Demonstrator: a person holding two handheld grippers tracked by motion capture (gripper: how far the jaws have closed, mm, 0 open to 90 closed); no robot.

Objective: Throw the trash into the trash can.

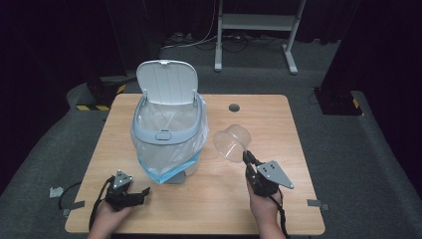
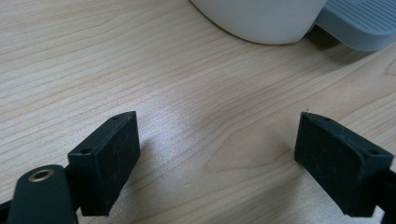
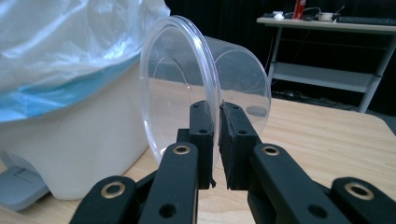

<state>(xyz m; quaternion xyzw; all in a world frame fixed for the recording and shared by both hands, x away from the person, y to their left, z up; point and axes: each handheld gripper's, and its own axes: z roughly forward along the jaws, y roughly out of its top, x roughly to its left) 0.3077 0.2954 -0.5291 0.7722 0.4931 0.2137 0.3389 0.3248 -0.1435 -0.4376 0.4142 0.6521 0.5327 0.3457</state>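
A clear plastic cup [image 1: 232, 142] hangs tipped on its side above the table, just right of the bin. My right gripper [image 1: 246, 156] is shut on the cup's rim [image 3: 215, 100], one pad inside and one outside the wall. A white pedal bin [image 1: 169, 134] stands at the table's left centre, lid up, lined with a clear and blue bag [image 3: 60, 56]. My left gripper [image 1: 144, 191] rests low near the front left edge, pointing right. Its jaws stand wide apart over bare wood [image 2: 215, 140], with the bin's base [image 2: 261, 18] ahead.
The wooden table [image 1: 268, 119] has a dark cable hole [image 1: 234, 107] at the back. The bin's grey pedal [image 2: 359, 23] juts out at its foot. A metal-framed desk [image 3: 327, 28] stands beyond the table in a dark room.
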